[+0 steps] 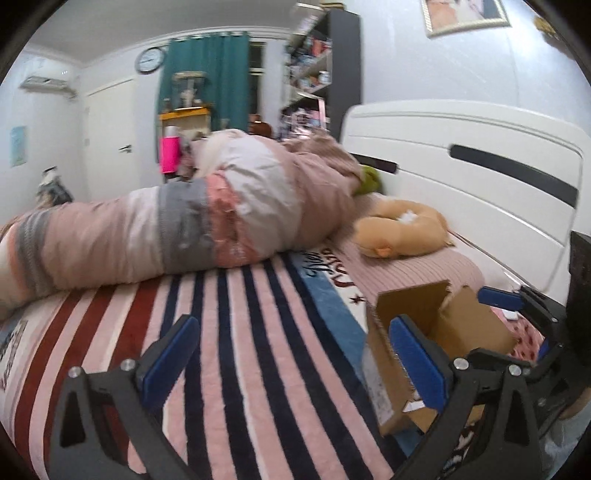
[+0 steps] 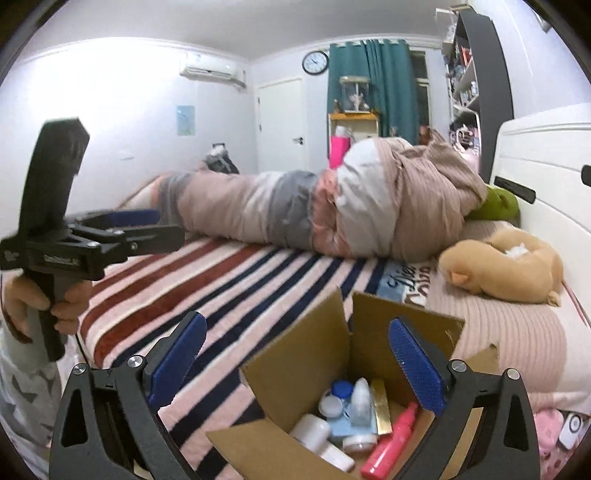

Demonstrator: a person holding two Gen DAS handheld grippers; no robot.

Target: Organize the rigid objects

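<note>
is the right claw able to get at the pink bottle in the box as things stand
Probably yes: the right claw is open above the box, flaps up, and the pink bottle lies uncovered on top.

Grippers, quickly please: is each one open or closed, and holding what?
Left gripper: open, holds nothing.
Right gripper: open, holds nothing, above the brown cardboard box.

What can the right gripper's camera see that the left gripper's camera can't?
Only the right wrist view looks down into the cardboard box: a pink bottle, white jars and a gold box. It also shows the left gripper and the hand holding it.

Only the left wrist view shows a framed picture.

Both show the striped blanket, rolled quilt and tan plush toy.
</note>
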